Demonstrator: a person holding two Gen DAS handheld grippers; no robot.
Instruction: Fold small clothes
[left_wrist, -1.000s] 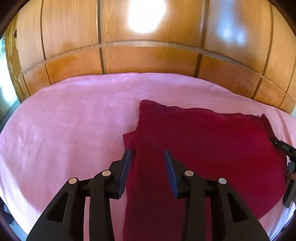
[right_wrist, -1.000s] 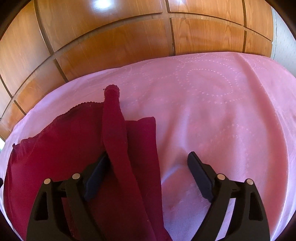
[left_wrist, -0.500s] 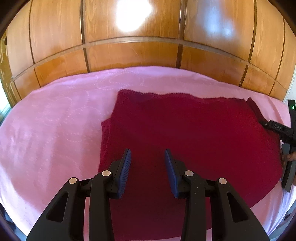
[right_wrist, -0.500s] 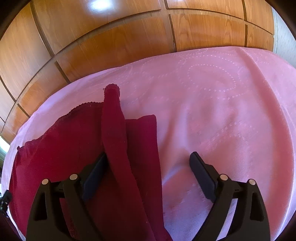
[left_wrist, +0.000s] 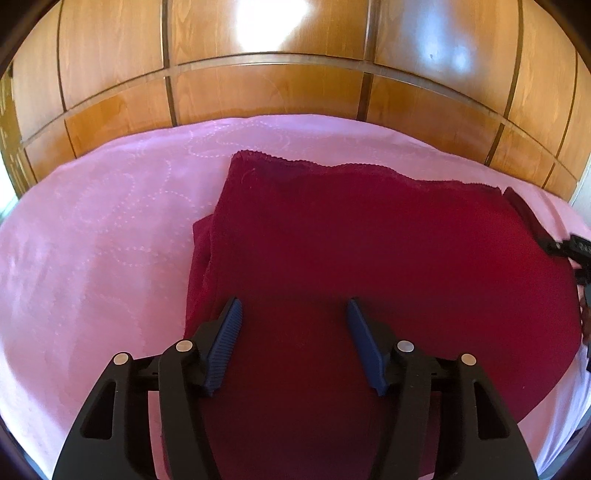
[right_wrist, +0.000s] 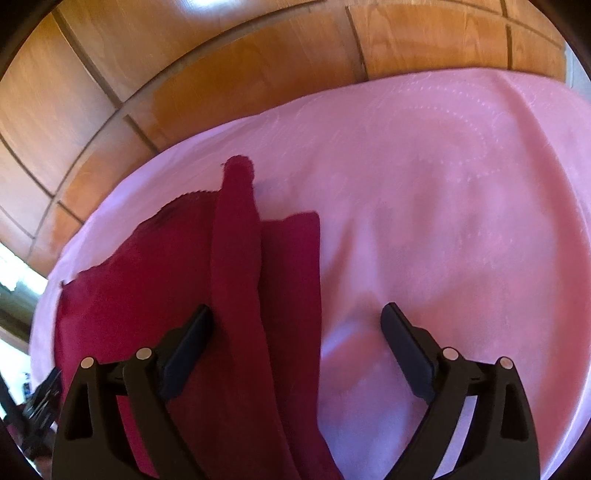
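Observation:
A dark red cloth (left_wrist: 369, 251) lies folded on the pink bedsheet (left_wrist: 110, 229). My left gripper (left_wrist: 293, 314) is open and empty, hovering over the cloth's near left part. In the right wrist view the same red cloth (right_wrist: 236, 258) shows a raised fold ridge running away from me, with its right edge lying flat. My right gripper (right_wrist: 297, 317) is open wide, its left finger over the cloth and its right finger over bare sheet. The right gripper's tip also shows at the right edge of the left wrist view (left_wrist: 576, 247).
A wooden panelled headboard (left_wrist: 277, 92) rises behind the bed. The pink sheet (right_wrist: 443, 184) stretches to the right of the cloth. A bright window or floor area (right_wrist: 11, 280) shows past the bed's left edge.
My left gripper has moved right, over the cloth, and opened wider. My right gripper has shifted a little, with its view tilting; the cloth's ridge stays between its fingers.

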